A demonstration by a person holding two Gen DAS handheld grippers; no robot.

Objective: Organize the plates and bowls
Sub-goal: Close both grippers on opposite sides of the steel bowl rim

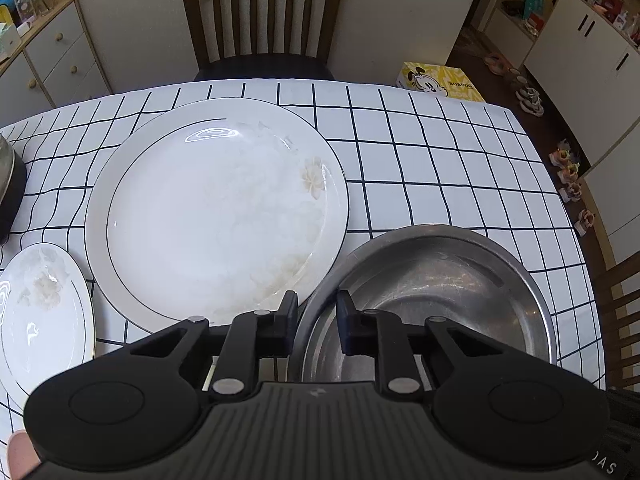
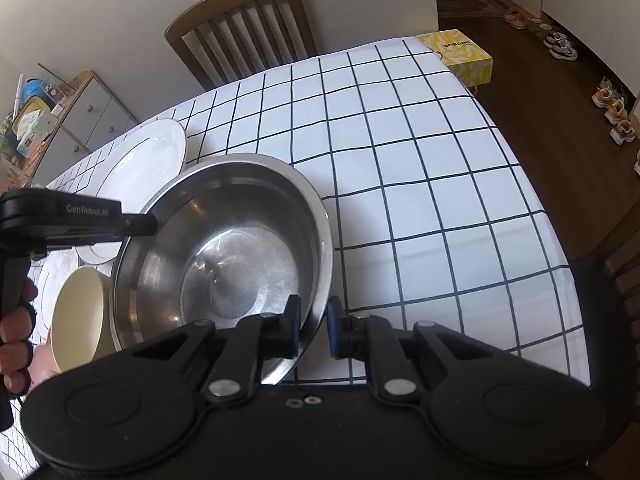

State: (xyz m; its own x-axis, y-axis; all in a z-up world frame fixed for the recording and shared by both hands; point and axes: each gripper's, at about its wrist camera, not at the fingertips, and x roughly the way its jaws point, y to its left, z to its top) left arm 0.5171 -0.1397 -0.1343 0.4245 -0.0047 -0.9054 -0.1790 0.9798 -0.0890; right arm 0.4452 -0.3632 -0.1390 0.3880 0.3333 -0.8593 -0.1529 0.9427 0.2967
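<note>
A steel bowl (image 1: 440, 288) (image 2: 224, 248) is tilted over the checked tablecloth, held by both grippers. My left gripper (image 1: 317, 314) straddles the bowl's left rim, one finger inside and one outside, shut on it; it also shows in the right wrist view (image 2: 154, 222). My right gripper (image 2: 313, 322) clamps the bowl's near right rim. A large white plate (image 1: 216, 208) (image 2: 148, 164) lies left of the bowl. A smaller white plate (image 1: 40, 312) lies at the near left. A cream bowl (image 2: 80, 316) sits by the steel bowl's left side.
A dark pot (image 1: 10, 184) stands at the table's left edge. A wooden chair (image 1: 262, 20) stands at the far side, another chair (image 1: 620, 320) at the right. A yellow box (image 1: 440, 82) lies on the floor past the table's (image 2: 420, 160) far right corner.
</note>
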